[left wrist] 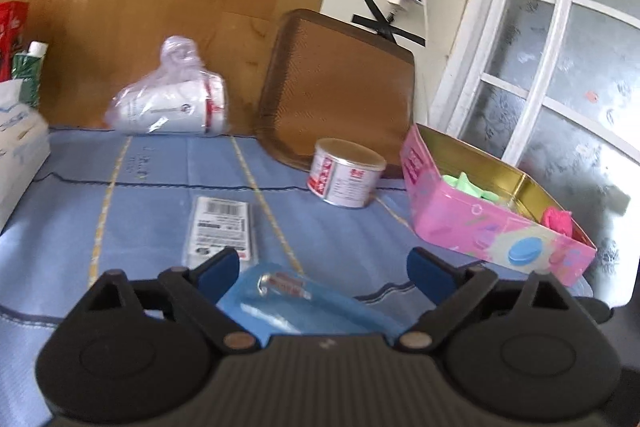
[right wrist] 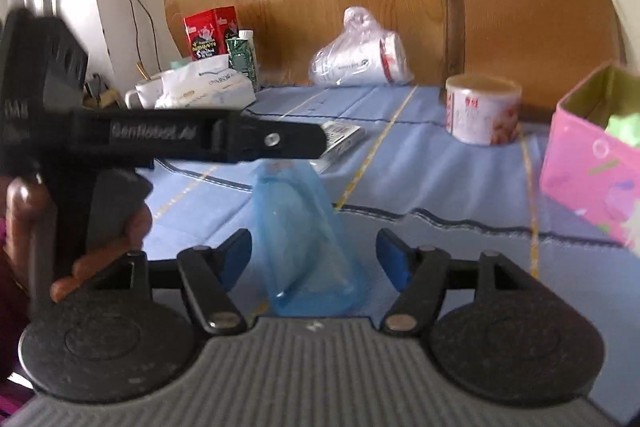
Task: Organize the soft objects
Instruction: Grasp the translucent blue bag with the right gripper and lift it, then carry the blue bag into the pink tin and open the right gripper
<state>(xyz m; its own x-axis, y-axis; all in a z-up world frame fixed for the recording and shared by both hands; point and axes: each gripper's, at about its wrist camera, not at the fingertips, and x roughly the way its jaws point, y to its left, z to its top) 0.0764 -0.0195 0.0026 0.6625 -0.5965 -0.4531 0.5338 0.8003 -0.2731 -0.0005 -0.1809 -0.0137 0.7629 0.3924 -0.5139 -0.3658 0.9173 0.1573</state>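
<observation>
Fingers apart; seemingly foam-filled tin

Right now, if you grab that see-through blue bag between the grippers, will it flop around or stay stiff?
Probably floppy: the blue bag looks like thin, wrinkled see-through plastic. It likely feels light, holding only a small item. Its shiny film may slip between open fingers, so pinch a fold.
</observation>
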